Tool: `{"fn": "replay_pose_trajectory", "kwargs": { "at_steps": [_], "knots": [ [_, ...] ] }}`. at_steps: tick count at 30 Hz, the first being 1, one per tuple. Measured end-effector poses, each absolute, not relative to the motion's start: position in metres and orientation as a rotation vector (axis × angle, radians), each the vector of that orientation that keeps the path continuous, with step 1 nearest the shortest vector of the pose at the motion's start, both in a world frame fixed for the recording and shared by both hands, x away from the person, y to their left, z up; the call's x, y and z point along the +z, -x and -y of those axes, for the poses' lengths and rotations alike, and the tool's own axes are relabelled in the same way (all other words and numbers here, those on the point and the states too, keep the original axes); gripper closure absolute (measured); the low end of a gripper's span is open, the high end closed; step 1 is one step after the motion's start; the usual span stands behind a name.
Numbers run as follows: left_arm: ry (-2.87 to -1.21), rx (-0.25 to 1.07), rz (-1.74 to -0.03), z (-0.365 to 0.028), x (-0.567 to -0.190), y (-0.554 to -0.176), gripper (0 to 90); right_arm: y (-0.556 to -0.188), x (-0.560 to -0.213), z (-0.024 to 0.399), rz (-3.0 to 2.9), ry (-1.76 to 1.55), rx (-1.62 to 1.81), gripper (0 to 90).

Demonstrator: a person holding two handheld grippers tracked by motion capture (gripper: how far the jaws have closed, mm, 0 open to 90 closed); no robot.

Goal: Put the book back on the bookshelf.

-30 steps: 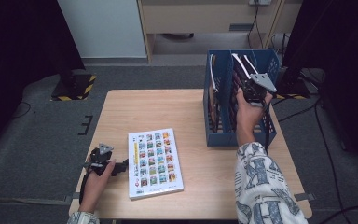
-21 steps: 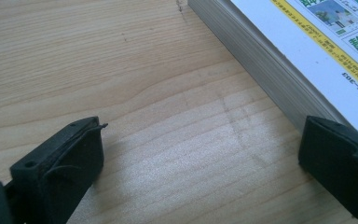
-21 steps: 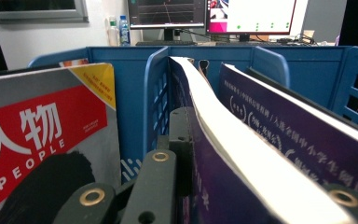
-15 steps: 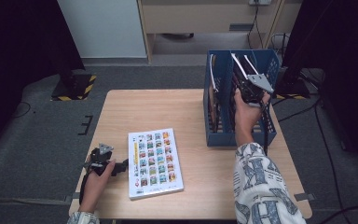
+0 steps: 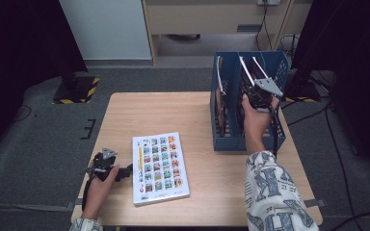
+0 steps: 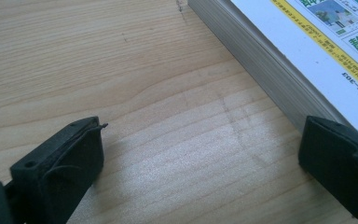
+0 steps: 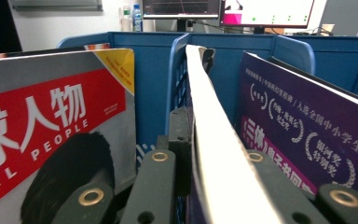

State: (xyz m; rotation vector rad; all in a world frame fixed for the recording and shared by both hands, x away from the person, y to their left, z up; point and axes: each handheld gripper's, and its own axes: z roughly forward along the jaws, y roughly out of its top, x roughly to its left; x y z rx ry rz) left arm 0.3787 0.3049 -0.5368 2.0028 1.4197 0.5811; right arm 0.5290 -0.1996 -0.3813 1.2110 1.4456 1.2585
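Between my right claw's (image 7: 200,186) jaws sits the white edge of a book (image 7: 205,121), pinched tight inside the blue file rack (image 5: 274,139) at the table's (image 5: 159,110) far right. Red (image 7: 51,121) and purple (image 7: 303,126) magazines stand on either side of it. My left claw (image 5: 125,172) gapes wide, holding nothing, resting on the table just beside a thick catalogue (image 5: 160,166) lying flat.
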Motion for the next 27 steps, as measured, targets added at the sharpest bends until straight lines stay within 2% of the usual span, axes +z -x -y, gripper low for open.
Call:
{"fn": "replay_pose_trajectory", "kwargs": {
  "at_steps": [12, 16, 27],
  "knots": [
    [-2.003, 0.581, -1.42, -0.3049, -0.5368, -0.3787, 0.0, -0.5223, -0.3882, 0.1994, -1.514, -1.238, 1.27, 76.7],
    [-2.003, 0.581, -1.42, -0.3049, -0.5368, -0.3787, 0.0, -0.5209, -0.3893, 0.1999, -1.516, -1.236, 1.272, 82.0],
    [-2.003, 0.581, -1.42, -0.3049, -0.5368, -0.3788, 0.0, -0.5253, -0.3891, 0.2027, -1.466, -1.232, 1.263, 82.8]
  ]
}}
